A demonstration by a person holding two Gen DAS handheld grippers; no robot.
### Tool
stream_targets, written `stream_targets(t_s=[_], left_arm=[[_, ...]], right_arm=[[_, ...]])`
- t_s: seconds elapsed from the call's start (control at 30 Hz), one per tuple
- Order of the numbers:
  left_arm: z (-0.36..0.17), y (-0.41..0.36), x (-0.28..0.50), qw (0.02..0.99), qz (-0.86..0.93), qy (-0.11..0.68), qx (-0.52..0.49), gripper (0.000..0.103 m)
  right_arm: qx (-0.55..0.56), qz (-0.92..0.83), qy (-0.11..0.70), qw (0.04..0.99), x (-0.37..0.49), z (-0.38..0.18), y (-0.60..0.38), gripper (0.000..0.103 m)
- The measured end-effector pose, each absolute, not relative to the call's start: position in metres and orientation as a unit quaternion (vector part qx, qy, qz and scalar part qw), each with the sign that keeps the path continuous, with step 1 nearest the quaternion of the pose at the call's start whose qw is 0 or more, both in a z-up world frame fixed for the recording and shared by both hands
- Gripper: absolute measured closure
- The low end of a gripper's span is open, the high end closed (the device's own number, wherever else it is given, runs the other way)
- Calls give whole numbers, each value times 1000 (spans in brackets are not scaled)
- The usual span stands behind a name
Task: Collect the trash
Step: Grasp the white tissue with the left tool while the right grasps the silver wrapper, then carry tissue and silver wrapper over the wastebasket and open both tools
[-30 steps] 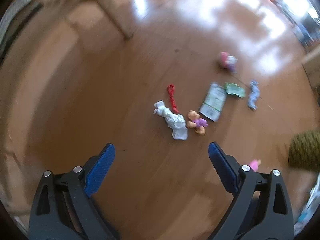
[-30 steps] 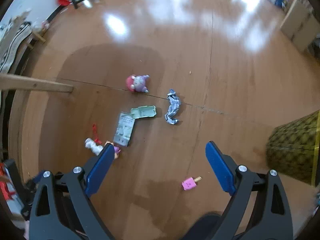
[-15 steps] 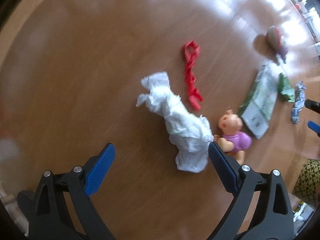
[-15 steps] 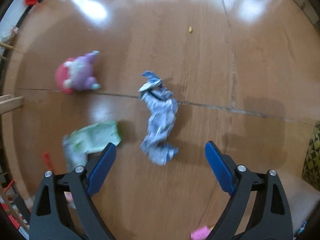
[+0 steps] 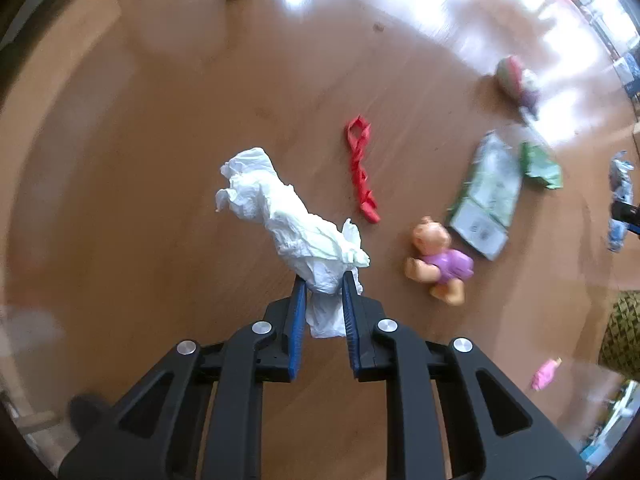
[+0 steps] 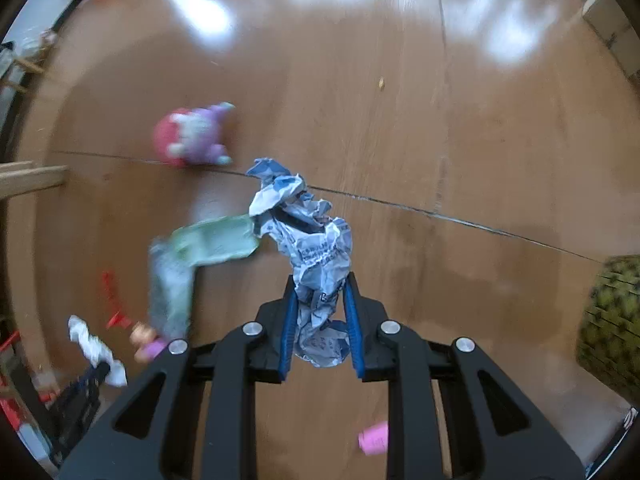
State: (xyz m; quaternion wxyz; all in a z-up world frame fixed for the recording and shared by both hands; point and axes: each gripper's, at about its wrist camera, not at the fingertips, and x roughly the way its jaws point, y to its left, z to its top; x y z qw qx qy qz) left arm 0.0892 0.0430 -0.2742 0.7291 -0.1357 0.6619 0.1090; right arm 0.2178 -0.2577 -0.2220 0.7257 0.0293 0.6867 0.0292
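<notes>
Floor point(image 5: 152, 128): glossy brown wood-look surface, strong window glare, one dark seam crossing the right wrist view.

White tissue point(image 5: 288, 224): soft, crumpled, elongated wad, lying on the floor with its near end between the left gripper's pads. Printed wrapper point(image 6: 312, 256): stiff crinkled film, white and blue with dark lettering, twisted into a long bundle; its near end sits between the right gripper's pads.

Other litter on the floor: a red twisted strip point(image 5: 360, 168), knotted in loops, just beyond the tissue; a flat green-and-white printed packet point(image 5: 488, 196); a smaller green packet point(image 5: 540, 164) touching its far corner. Toys among it: a smooth plastic doll point(image 5: 436, 260) in a purple top lying on its side near the flat packet; a round pink-and-purple plush toy point(image 6: 192, 136), blurred; a small pink block point(image 6: 374, 442) near the right gripper's frame. A woven olive-green basket point(image 6: 612, 320) sits at the right edge, well apart from both wads.

Both grippers point straight down at the floor, black frames filling the lower part of each view.

Left gripper point(image 5: 323, 284): blue pads have just been closing and now pinch the tissue's near end, paper bulging above and below the pads.

Right gripper point(image 6: 320, 292): pads have just been closing and now press on the wrapper's lower part, with the crumpled tail hanging out below.
</notes>
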Motion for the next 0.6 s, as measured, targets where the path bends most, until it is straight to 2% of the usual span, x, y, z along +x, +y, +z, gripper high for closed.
stream_targets(t_s=[0.23, 0.4, 0.6], left_arm=[[-143, 15, 79, 766, 66, 637, -58, 86], [-53, 4, 61, 786, 34, 615, -50, 86], [17, -12, 26, 799, 2, 599, -56, 86]], right_arm=[[59, 60, 655, 751, 151, -94, -258, 80], [58, 105, 623, 773, 90, 5, -255, 80], [53, 133, 602, 786, 27, 66, -249, 80]])
